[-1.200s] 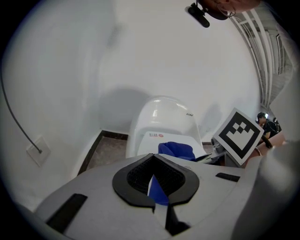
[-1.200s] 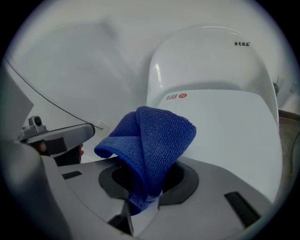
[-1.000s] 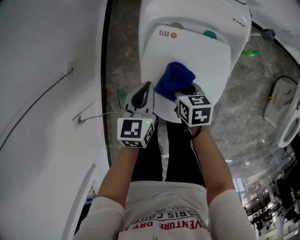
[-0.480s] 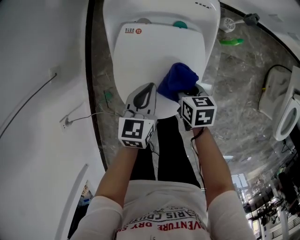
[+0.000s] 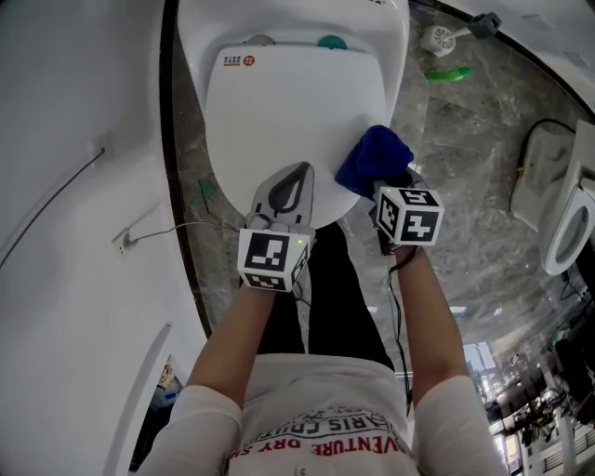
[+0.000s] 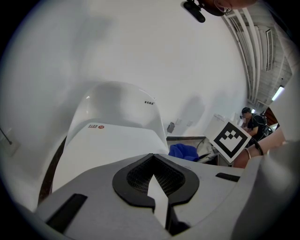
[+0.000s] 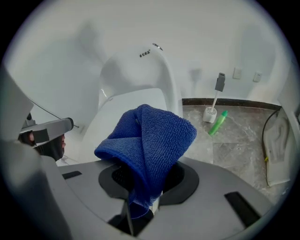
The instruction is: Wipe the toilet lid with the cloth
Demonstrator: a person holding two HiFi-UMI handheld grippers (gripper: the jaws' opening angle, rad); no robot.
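one cloth (image 5: 374, 158), one lid (image 5: 288, 102)

**Colleague:** What did the floor carry?

**Me:** I saw a grey marbled floor (image 5: 465, 149). The toilet (image 5: 297, 19) stood on it, back against the wall. Off the toilet's right side, near the wall edge, a white brush holder (image 5: 435, 39) stood upright. A green bottle (image 5: 449, 72) lay on its side just beside it.

**Colleague:** Anything further out?

**Me:** A black cable (image 7: 264, 140) curved over the floor near a white object (image 5: 547, 189) at the right. A small green thing (image 5: 206, 194) lay left of the toilet; I couldn't tell what it was.
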